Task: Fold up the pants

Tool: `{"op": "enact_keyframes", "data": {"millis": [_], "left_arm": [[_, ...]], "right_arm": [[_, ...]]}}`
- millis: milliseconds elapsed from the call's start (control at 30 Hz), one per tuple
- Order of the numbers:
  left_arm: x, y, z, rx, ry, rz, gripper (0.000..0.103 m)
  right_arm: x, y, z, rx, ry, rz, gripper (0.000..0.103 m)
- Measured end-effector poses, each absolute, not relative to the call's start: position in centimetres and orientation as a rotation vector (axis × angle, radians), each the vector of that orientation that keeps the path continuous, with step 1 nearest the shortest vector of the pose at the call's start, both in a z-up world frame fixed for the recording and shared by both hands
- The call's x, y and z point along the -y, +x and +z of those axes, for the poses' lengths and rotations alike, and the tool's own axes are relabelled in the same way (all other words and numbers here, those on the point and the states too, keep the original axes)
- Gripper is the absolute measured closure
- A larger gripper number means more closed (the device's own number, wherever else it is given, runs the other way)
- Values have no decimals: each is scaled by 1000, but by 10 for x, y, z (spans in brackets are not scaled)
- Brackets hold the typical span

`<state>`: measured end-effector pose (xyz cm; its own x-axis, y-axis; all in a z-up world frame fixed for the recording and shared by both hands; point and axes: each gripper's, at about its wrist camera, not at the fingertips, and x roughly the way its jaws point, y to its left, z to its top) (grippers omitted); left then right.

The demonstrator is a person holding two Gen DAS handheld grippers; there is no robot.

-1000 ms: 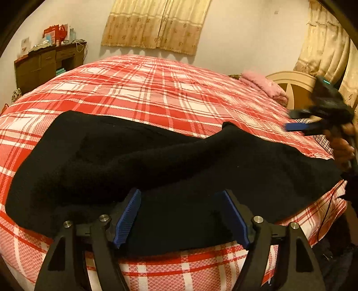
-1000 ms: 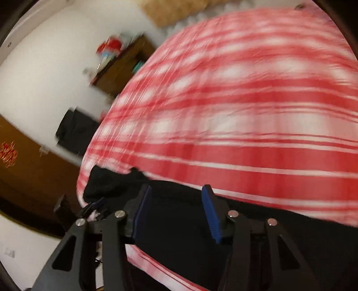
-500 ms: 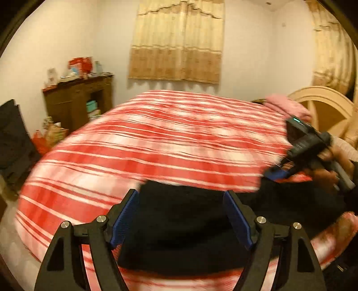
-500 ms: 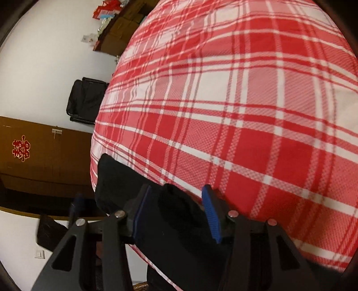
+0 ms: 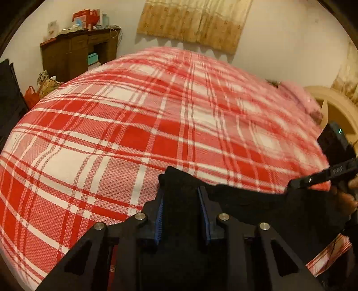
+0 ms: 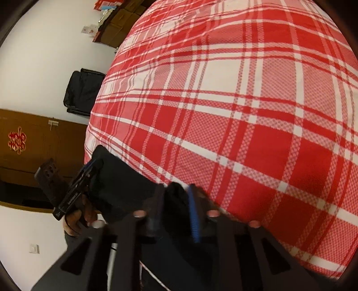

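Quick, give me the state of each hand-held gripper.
Left hand-held gripper: just closed on the black pants.
Right hand-held gripper: just closed on the pants too.

A bed [image 5: 111, 138] under a red-and-white plaid cover — black pants [image 5: 241, 201] at its near edge, something pink [image 5: 297, 96] at the far corner by the headboard [image 5: 335, 107].

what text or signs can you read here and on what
"囍": red sign on the brown wooden panel.
Lettering on the left gripper and right gripper, both just closed onto the black pants: too blurred.
Print on the red boxes on the dresser: too small.
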<state>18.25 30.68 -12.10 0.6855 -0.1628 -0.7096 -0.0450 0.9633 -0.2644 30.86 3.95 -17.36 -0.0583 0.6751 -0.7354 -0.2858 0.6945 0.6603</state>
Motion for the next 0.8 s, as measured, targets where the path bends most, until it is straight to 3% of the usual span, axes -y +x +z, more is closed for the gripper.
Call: {"op": "enact_keyframes", "data": {"millis": [233, 433, 567, 633, 700, 800], "left_arm": [[-325, 150, -110, -565, -408, -41, 85], [-326, 169, -138, -630, -446, -22, 85], [-328, 165, -128, -629, -408, 14, 73], [-332, 162, -125, -630, -387, 42, 62], [-341, 154, -121, -604, -405, 86, 54], [-349, 136, -111, -553, -424, 147, 46]], "right_arm": [[-32, 293, -141, -1218, 327, 881, 92], [-21, 298, -147, -1094, 268, 716, 92], [-22, 306, -170, -1144, 277, 694, 89], [-21, 298, -163, -1105, 248, 691, 83], [-20, 286, -148, -1045, 214, 685, 53], [-27, 263, -121, -934, 154, 701, 47]]}}
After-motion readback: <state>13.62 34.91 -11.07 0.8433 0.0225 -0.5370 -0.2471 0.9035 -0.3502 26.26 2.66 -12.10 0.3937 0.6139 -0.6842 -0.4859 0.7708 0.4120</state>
